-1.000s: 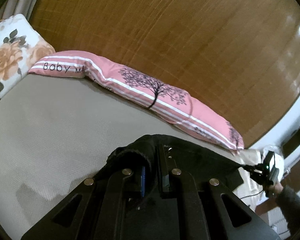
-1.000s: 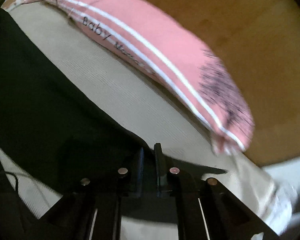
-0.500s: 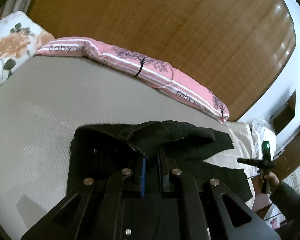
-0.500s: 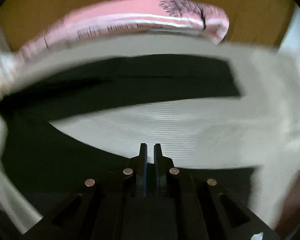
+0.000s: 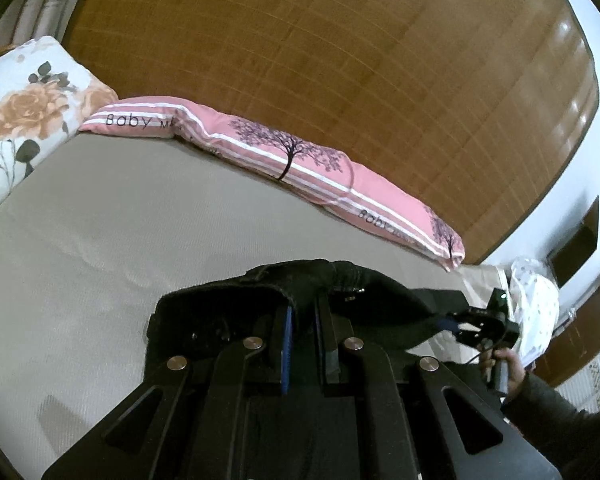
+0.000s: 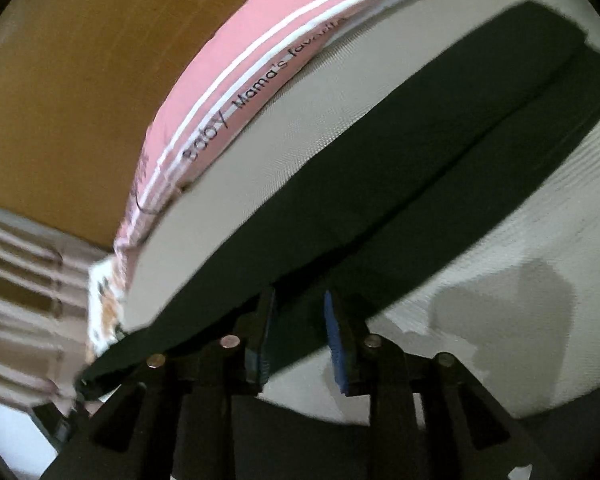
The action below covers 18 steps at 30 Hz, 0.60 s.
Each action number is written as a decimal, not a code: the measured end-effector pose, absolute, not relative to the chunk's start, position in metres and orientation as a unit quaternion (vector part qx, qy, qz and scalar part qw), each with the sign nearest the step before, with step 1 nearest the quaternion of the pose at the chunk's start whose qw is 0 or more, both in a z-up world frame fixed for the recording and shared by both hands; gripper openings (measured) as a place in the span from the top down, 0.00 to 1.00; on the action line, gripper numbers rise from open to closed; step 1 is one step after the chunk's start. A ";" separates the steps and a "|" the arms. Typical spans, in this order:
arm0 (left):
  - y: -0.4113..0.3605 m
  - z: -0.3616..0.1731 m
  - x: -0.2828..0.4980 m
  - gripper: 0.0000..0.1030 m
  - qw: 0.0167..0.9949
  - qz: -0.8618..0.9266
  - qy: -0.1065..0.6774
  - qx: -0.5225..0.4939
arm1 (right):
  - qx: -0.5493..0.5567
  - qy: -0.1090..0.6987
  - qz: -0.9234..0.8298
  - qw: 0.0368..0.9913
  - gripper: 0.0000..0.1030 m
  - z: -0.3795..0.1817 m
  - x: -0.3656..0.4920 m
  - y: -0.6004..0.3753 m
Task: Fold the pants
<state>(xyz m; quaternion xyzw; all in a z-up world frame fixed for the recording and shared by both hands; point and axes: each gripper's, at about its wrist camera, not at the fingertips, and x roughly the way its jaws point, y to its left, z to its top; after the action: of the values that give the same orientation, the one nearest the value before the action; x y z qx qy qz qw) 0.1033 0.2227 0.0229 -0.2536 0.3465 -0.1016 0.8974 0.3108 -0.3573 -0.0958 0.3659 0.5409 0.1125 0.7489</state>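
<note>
Pants [image 5: 300, 292] sit right in front of the left gripper [image 5: 302, 312], black and bunched up. This gripper is clamped on the thick waist part and holds it a bit above the bed [image 5: 120, 240]. From there the dark cloth runs off to the right, to the right gripper [image 5: 466, 322], near the right edge of the bed.

In the right wrist view, the right gripper [image 6: 298, 300] has its two fingers apart. A blue pad [image 6: 336, 352] shows on one finger. The pants [image 6: 420, 152] lie between the fingers, but the fingers do not squeeze them. The two legs lie flat on the bed [image 6: 500, 240], one next to the other, and reach far away toward the far edge.

Farther back, a long pink pillow [image 5: 300, 164] lies along the far edge of the bed. A flower pillow [image 5: 24, 112] sits at the far left corner. Behind them is a brown wooden headboard [image 5: 340, 60].

I think the fold is only starting. The legs look laid together, and the waist end is lifted. Next, the right gripper should close on the cloth. Then both can carry one end over to the other end and lay it down smooth.
</note>
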 end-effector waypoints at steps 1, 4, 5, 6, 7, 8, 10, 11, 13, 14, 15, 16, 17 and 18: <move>0.223 0.023 0.105 0.91 0.898 -0.101 0.346 -0.253 | 0.368 0.543 0.109 0.747 0.66 -0.099 0.312 -0.356; 0.222 0.024 0.108 0.91 0.899 -0.096 0.349 -0.248 | 0.401 0.529 0.105 0.741 0.66 -0.109 0.323 -0.359; 0.223 0.024 0.109 0.91 0.898 -0.094 0.350 -0.249 | 0.410 0.520 0.098 0.743 0.66 -0.108 0.325 -0.363; 0.224 0.023 0.108 0.90 0.898 -0.094 0.350 -0.250 | 0.416 0.515 0.090 0.744 0.66 -0.107 0.328 -0.367; 0.225 0.023 0.109 0.90 0.898 -0.093 0.351 -0.250 | 0.421 0.512 0.086 0.744 0.66 -0.106 0.330 -0.371; 0.226 0.022 0.109 0.90 0.897 -0.092 0.352 -0.250 | 0.427 0.505 0.078 0.746 0.65 -0.105 0.334 -0.378; 0.229 0.020 0.110 0.90 0.896 -0.090 0.352 -0.256 | 0.420 0.498 0.052 0.757 0.65 -0.103 0.341 -0.390; 0.230 0.018 0.110 0.90 0.895 -0.088 0.354 -0.257 | 0.417 0.494 0.043 0.762 0.65 -0.104 0.344 -0.395; 0.231 0.016 0.111 0.90 0.894 -0.086 0.355 -0.260 | 0.426 0.486 0.023 0.763 0.68 -0.106 0.351 -0.410; 0.232 0.015 0.110 0.90 0.893 -0.085 0.356 -0.261 | 0.429 0.482 0.014 0.764 0.72 -0.106 0.353 -0.416; 0.232 0.014 0.110 0.90 0.893 -0.085 0.357 -0.260 | 0.428 0.478 0.004 0.767 0.74 -0.106 0.355 -0.422; 0.232 0.014 0.109 0.90 0.894 -0.085 0.357 -0.258 | 0.425 0.474 -0.006 0.771 0.79 -0.104 0.355 -0.430; 0.232 0.013 0.108 0.90 0.894 -0.085 0.359 -0.254 | 0.424 0.470 -0.017 0.774 0.90 -0.102 0.357 -0.439; 0.231 0.013 0.110 0.90 0.894 -0.084 0.360 -0.252 | 0.425 0.466 -0.017 0.776 0.92 -0.099 0.357 -0.444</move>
<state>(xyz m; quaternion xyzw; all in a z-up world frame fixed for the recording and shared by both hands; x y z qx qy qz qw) 0.1099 0.2314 0.0129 -0.2518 0.3602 -0.0844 0.8943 0.3571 -0.4443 -0.0991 0.4253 0.4662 -0.0170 0.7756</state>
